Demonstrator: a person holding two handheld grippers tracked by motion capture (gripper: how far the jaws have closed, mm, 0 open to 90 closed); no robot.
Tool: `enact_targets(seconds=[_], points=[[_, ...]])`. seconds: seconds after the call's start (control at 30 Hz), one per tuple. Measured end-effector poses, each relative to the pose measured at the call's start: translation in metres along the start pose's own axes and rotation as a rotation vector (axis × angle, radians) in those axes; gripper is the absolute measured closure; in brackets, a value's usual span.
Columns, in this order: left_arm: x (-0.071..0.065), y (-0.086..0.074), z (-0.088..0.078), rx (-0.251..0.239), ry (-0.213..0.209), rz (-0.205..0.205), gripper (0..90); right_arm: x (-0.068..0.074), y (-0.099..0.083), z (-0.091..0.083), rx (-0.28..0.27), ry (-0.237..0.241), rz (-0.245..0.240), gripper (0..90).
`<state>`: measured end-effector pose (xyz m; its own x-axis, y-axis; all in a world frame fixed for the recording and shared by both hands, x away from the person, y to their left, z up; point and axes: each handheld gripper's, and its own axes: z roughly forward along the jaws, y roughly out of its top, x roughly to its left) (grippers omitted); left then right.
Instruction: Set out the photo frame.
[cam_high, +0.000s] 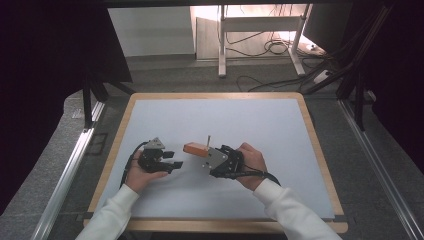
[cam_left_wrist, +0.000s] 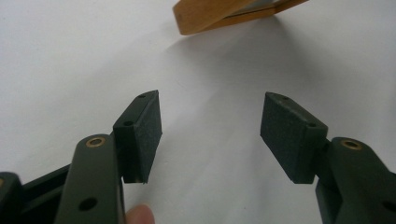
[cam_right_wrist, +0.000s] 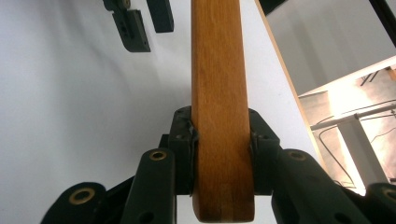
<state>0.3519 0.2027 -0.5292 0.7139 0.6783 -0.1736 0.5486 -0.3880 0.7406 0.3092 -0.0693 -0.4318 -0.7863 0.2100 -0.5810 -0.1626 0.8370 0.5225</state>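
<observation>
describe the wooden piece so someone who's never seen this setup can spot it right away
Start at the white table with its pale wood rim. Near its middle, the right tongs clamp a wooden block, an orange-brown bar pointing toward the open, empty left tongs. It is the one warm-coloured thing among black gear, with a thin peg standing just behind it.

We've got bare desk (cam_high: 225, 120) all round; just the wooden block (cam_high: 195, 149) sits close ahead of our left tool (cam_high: 170, 160).
</observation>
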Motion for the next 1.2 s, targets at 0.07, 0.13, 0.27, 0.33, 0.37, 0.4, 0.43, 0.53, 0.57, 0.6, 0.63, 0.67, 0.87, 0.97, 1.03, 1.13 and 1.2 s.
enact_targets(seconds=[0.07,0.13,0.27,0.33,0.37,0.4,0.43,0.53,0.57,0.6,0.63,0.67,0.87,0.97,1.03,1.13,1.2], points=[[0.001,0.0,-0.001,-0.002,0.003,0.001,37.9,-0.001,0.001,-0.002,-0.005,0.01,0.007,69.6],[0.001,0.0,-0.001,-0.004,0.005,0.001,38.4,-0.001,0.001,-0.005,-0.01,0.022,0.002,69.7],[0.001,0.0,-0.001,-0.004,0.009,0.006,38.9,-0.001,0.002,-0.01,-0.03,0.046,0.022,69.6],[0.001,0.0,-0.001,-0.002,0.009,0.009,39.0,-0.002,0.003,-0.013,-0.041,0.065,0.033,69.6],[0.001,0.0,-0.001,-0.002,0.009,0.009,39.1,-0.002,0.003,-0.015,-0.048,0.077,0.041,69.6],[0.001,0.0,-0.001,-0.001,0.008,0.009,39.1,-0.003,0.003,-0.017,-0.051,0.085,0.042,69.5],[0.001,0.0,0.0,0.001,0.007,0.01,39.1,-0.002,0.004,-0.019,-0.057,0.093,0.045,69.5],[0.0,0.0,0.0,0.0,0.005,0.01,39.0,-0.001,0.005,-0.026,-0.071,0.114,0.05,69.5],[0.0,0.0,0.0,0.0,0.006,0.011,39.0,0.0,0.005,-0.028,-0.075,0.122,0.052,69.5],[0.0,0.0,0.0,0.001,0.006,0.012,39.0,0.0,0.005,-0.03,-0.078,0.129,0.056,69.4],[0.0,0.0,0.0,0.002,0.006,0.012,39.0,-0.001,0.004,-0.032,-0.083,0.138,0.063,69.4],[0.0,0.0,0.0,0.003,0.006,0.012,39.0,-0.001,0.003,-0.034,-0.086,0.145,0.068,69.4],[0.0,0.0,0.001,0.005,0.007,0.013,39.0,-0.007,-0.007,-0.036,-0.104,0.161,0.098,69.2],[0.0,0.0,0.001,0.005,0.008,0.013,38.9,-0.015,-0.011,-0.033,-0.115,0.16,0.131,68.8],[-0.001,0.0,0.001,0.006,0.006,0.014,38.8,-0.022,-0.013,-0.029,-0.116,0.148,0.153,68.4],[-0.001,0.0,0.002,0.009,0.005,0.015,38.7,-0.032,-0.014,-0.023,-0.117,0.144,0.184,67.7],[-0.001,0.0,0.002,0.006,0.004,0.011,38.5,-0.038,-0.016,-0.02,-0.121,0.142,0.205,66.0]])
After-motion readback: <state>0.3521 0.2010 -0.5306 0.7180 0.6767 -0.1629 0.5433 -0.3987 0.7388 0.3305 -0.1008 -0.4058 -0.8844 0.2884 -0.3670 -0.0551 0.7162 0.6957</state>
